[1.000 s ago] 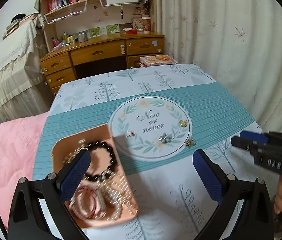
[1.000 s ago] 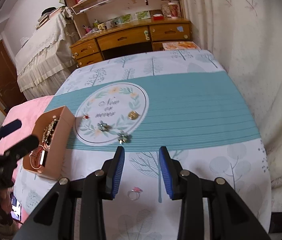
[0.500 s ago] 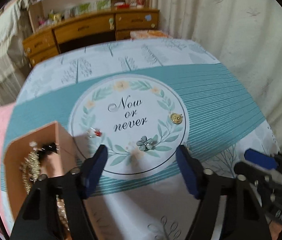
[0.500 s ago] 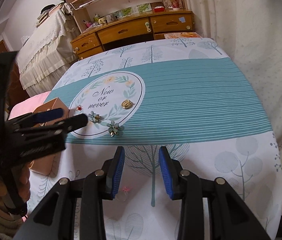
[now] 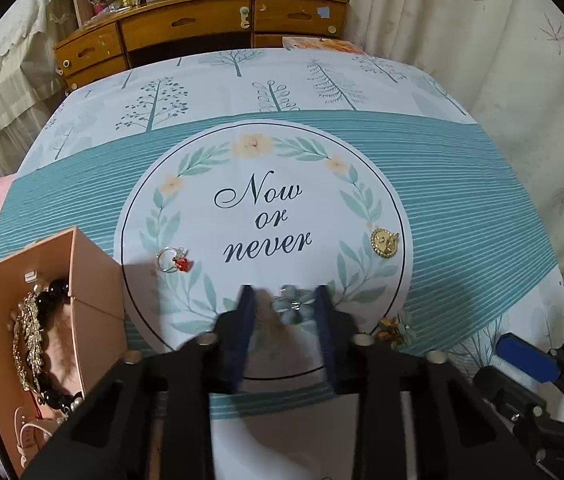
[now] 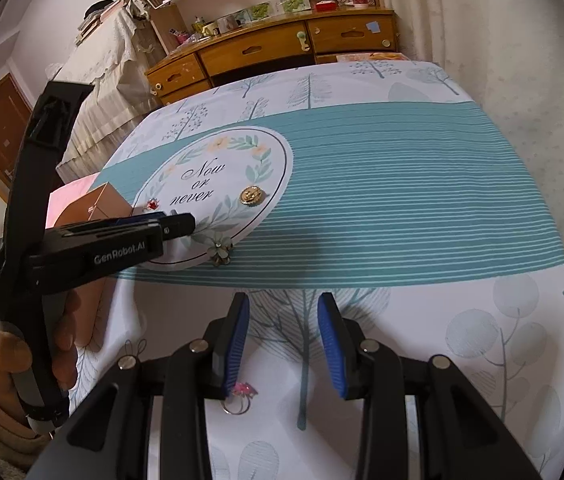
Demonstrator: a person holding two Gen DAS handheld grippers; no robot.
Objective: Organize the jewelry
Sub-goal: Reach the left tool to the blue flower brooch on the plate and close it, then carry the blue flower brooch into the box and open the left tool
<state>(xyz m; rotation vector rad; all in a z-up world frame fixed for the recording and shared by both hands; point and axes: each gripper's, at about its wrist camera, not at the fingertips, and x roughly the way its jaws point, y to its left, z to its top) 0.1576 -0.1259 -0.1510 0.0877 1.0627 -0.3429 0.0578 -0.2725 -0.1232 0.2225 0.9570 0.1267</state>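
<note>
Jewelry: loose pieces lie on the tablecloth [image 5: 462, 168], most of them on or near its round "Now or never" print [image 5: 266, 216].
Grey flower piece [image 5: 296, 305]: on the lower part of the round print, between the two pads of the left gripper [image 5: 286, 300]; partly blurred, so contact cannot be told.
Left gripper: pads apart, one on each side of the flower.
Red-stone ring [image 5: 174, 260]: at the left side of the round print.
Gold round piece [image 5: 384, 242]: at the right edge of the round print.
Second flower piece [image 5: 394, 326]: just outside the lower right rim of the print, partly hidden behind the gripper body.
Pink box [image 5: 82, 272]: touching the left rim of the print; holds beads and chains, its lower part cut off.
Right gripper [image 6: 284, 320]: pads apart, holding nothing, well below the print.
Pink-stone ring [image 6: 240, 396]: under the right gripper's left pad, half hidden.
</note>
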